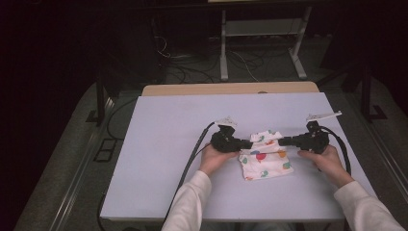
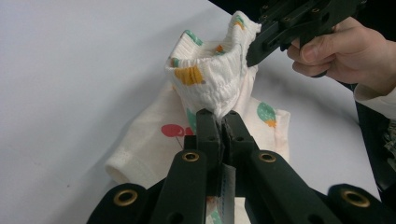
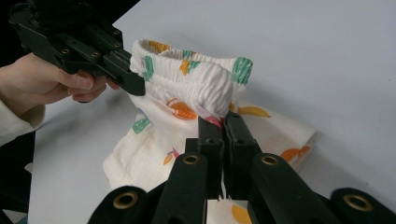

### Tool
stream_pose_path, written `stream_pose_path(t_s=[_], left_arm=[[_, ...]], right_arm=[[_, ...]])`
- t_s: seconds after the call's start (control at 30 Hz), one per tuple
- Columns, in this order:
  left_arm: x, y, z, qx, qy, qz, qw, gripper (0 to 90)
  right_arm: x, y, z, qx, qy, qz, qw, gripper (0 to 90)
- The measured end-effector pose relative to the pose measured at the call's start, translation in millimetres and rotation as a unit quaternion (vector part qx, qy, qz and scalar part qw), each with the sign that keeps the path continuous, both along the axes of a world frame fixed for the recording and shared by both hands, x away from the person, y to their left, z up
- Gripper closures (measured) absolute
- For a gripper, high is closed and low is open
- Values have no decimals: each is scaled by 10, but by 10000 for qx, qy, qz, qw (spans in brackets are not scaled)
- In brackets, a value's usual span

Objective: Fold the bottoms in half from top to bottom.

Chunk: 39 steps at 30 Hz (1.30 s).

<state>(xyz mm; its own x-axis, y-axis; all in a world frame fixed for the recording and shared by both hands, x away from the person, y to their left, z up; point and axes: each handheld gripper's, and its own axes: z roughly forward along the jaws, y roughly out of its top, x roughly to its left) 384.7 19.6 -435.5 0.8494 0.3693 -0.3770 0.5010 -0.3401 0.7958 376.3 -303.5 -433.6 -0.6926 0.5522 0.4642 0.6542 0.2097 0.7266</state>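
A: Listing item one: small printed garment (image 1: 265,159), cream cloth with fruit motifs, lying on the worktop (image 1: 163,144) between the two hands. State of the tongs?

B: Left tongs (image 1: 247,144) clamped tight on the garment's elastic waistband (image 2: 208,79) at one end; right tongs (image 1: 283,141) clamped on the same band at the opposite end. Both sets pinch cloth, jaws nearly closed.

A: Relation governing the next move?

B: Waistband runs as the long axis straight from one set of tongs to the other, raised off the worktop; the rest of the garment hangs from it toward the person and rests flat. Neither hand is nearer; they face each other across the garment.

A: Obstructions?

B: None near the garment. Trailing cable (image 1: 192,154) lies left of it, well apart. My guess: pulling apart would stretch the band.
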Motion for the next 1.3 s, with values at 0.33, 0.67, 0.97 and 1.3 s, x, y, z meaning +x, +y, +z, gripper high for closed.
stream_pose_path(t_s=[0.33, 0.67, 0.97, 1.3], left_arm=[[-60, -32, -44, 20, 39, -71, 10000, 865], [-110, -67, -109, 86, -1, -192, 9998, 865], [-144, -78, -140, 183, 45, -238, 9995, 862], [-183, -112, -191, 263, 25, -317, 9991, 862]], right_arm=[[-36, -19, -33, -61, 40, 7, 10000, 859], [-74, -4, -27, -268, -26, 42, 9996, 856], [-137, -10, -59, -347, 67, 84, 9993, 850], [-171, -20, -103, -478, 176, 73, 9987, 832]])
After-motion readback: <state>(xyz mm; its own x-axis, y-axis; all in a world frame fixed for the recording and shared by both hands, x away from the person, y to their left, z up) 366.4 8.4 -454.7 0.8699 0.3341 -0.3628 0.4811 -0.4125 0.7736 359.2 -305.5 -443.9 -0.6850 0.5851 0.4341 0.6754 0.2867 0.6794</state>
